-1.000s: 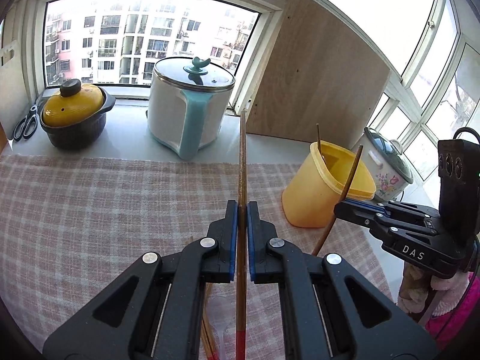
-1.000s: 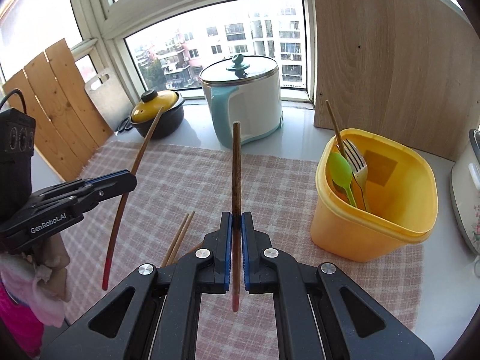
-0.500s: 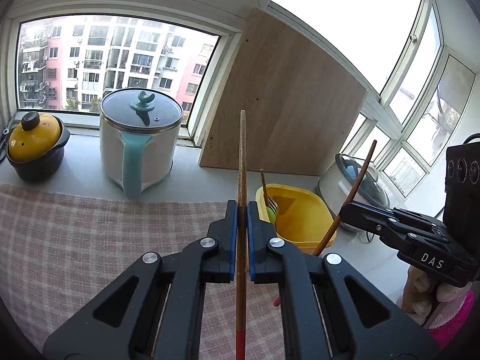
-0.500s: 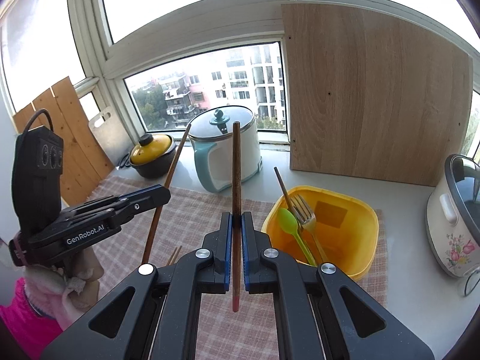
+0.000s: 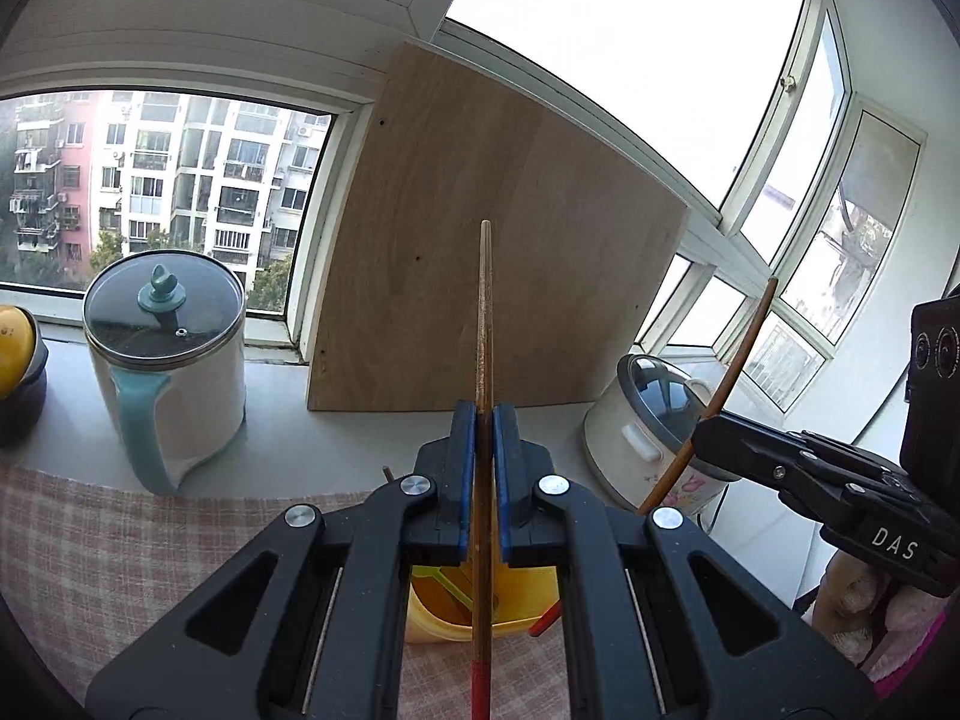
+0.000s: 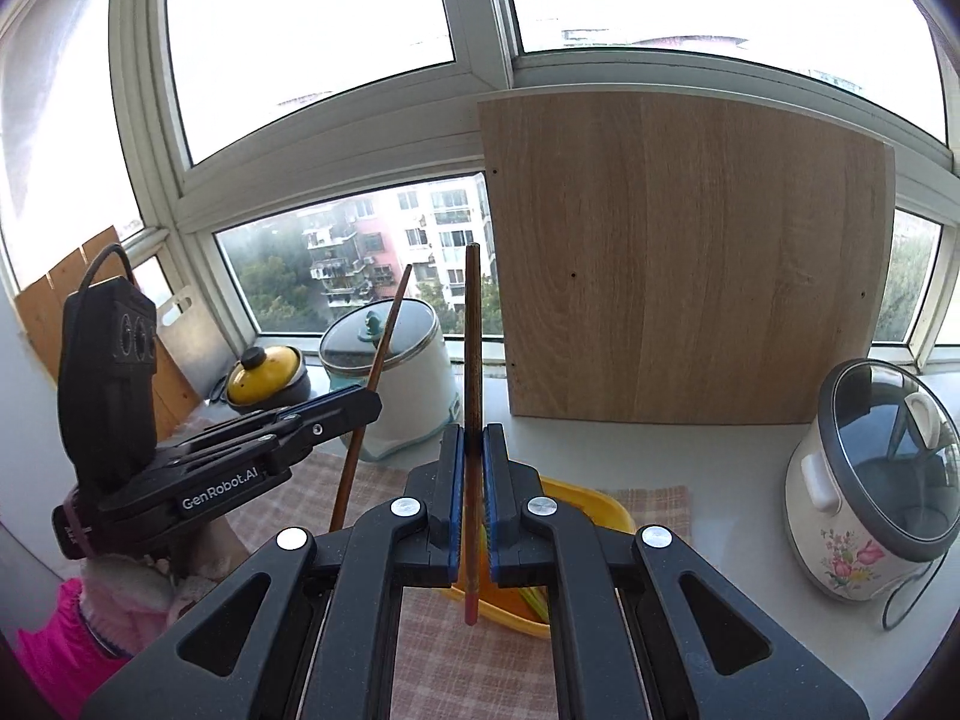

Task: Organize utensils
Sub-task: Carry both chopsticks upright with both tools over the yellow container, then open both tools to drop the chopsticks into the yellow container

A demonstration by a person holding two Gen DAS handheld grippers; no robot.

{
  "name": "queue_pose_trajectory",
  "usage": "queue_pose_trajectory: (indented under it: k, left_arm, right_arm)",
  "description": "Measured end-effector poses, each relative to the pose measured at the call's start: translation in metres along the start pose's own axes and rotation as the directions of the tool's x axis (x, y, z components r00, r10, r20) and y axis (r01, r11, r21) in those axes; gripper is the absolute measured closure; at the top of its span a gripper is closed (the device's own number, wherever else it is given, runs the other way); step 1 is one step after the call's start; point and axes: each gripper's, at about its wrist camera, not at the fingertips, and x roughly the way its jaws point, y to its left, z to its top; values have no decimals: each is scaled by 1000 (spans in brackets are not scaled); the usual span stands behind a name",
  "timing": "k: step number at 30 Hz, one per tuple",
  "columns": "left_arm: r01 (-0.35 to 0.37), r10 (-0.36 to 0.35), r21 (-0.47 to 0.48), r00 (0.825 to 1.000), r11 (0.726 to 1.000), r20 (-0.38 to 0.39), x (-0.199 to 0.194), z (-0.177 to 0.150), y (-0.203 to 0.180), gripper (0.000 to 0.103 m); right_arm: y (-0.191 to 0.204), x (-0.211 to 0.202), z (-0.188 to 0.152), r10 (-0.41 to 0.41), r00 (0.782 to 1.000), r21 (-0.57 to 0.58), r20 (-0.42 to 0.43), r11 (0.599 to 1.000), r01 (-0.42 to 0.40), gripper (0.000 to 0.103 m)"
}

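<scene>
Left hand-held gripper (image 5: 485, 483): jaws closed on a light wooden chopstick (image 5: 483, 324), gripped near mid-length, its red-tipped end pointing down and its plain end up. Right hand-held gripper (image 6: 473, 495): jaws likewise closed on a darker chopstick (image 6: 472, 348), red tip lowest. Both tips hang above the yellow utensil tub (image 6: 594, 501), which stands on the checked cloth (image 5: 120, 546) of the worktop (image 6: 708, 456) and is largely hidden behind the gripper bodies; a green utensil (image 5: 441, 579) shows inside it.

Step in hand, as judged: carrying the two chopsticks to the tub. The next move calls for lowering each red tip inside the rim, then parting the jaws so the sticks lean against the wall.

Edges and room: the two grippers are close side by side, so their sticks could cross. A floral rice cooker (image 6: 870, 480) stands just beside the tub at right, a wooden board (image 6: 684, 264) leans behind it, and a white lidded pot (image 5: 165, 360) stands at left; the space above the tub is open.
</scene>
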Motion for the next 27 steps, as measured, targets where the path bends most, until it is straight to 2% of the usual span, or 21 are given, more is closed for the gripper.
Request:
queue_pose_trajectory:
  k: [4,10,16,27]
  left_arm:
    - [-11,11,6,1000,1000,24,20,7,-9,99]
    - [-89,90,-16,993,996,83,47,3,-7,99]
    - [-128,130,-36,989,991,64,65,-12,1,99]
    - [-139,139,-12,990,990,31,62,-27,-3,99]
  right_arm:
    - [-14,-5,6,-4,1000,-2,23,1000,4,99]
    - [-34,5,3,-27,1000,-16,15,1000,27,99]
    - [-51,29,-10,-18,999,-9,-45,1000,18,99]
    - [-57,53,-28,-4,993,14,-114,1000,6,99]
